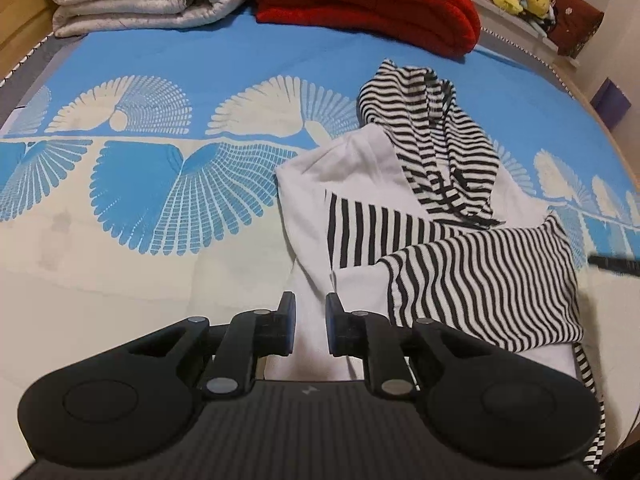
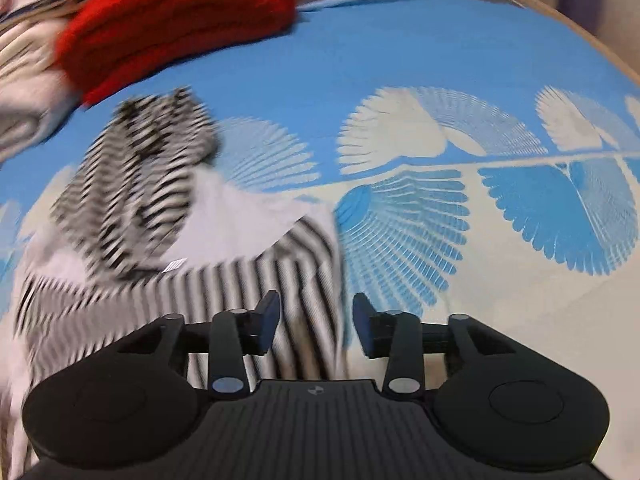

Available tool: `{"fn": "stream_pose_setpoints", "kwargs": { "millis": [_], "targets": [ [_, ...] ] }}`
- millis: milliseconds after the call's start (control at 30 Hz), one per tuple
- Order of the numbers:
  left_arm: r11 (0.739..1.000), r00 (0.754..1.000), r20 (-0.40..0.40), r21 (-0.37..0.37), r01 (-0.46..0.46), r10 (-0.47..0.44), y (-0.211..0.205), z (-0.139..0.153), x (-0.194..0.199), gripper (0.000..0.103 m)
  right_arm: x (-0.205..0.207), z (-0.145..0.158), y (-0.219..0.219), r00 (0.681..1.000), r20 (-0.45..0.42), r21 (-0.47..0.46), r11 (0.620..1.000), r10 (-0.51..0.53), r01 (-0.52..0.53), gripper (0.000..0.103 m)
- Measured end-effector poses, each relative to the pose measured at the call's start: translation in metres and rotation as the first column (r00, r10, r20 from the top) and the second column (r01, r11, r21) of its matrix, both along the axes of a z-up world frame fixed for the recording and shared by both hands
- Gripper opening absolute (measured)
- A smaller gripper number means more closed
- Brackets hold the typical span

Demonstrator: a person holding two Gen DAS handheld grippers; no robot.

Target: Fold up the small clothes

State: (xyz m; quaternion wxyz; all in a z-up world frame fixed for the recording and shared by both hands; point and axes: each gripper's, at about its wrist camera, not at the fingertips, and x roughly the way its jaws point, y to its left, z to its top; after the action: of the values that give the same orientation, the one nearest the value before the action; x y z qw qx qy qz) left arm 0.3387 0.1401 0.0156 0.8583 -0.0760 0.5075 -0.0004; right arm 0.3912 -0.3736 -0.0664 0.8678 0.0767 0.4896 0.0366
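Left tongs [image 1: 311, 322] over striped garment [image 1: 420, 216], hood end far.

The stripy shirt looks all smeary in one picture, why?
In the right wrist view the stripy shirt and red blanket are smeared by motion blur, though the right gripper stays sharp; in the left wrist view the shirt is crisp, and the bed's edge curves from the fisheye lens.

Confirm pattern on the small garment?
Black-and-white stripes with plain white panels on the garment; clearest in left wrist view.
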Motion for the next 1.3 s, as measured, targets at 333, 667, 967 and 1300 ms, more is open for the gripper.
{"fn": "stream_pose_setpoints", "kwargs": {
  "millis": [333, 667, 967, 1300],
  "targets": [
    [1.000, 1.000, 0.001, 0.007, -0.019, 0.019, 0.014, 0.002, -0.010, 0.020, -0.086, -0.024, 0.072, 0.856, -0.130, -0.276, 0.811, 0.501, -0.517, 0.062],
    [1.000, 1.000, 0.000, 0.004, -0.016, 0.016, 0.014, 0.002, -0.008, 0.020, -0.075, -0.046, 0.055, 0.874, -0.205, -0.377, 0.788, 0.442, -0.487, 0.009],
    [1.000, 1.000, 0.008, -0.007, -0.002, 0.002, 0.008, 0.004, -0.005, 0.020, -0.074, -0.035, 0.045, 0.864, -0.203, -0.276, 0.820, 0.461, -0.502, 0.039],
    [1.000, 1.000, -0.003, 0.007, 0.008, -0.007, 0.006, 0.001, -0.003, 0.020, -0.062, -0.001, 0.033, 0.910, -0.004, -0.134, 0.901, 0.415, -0.412, 0.039]
  ]
}}
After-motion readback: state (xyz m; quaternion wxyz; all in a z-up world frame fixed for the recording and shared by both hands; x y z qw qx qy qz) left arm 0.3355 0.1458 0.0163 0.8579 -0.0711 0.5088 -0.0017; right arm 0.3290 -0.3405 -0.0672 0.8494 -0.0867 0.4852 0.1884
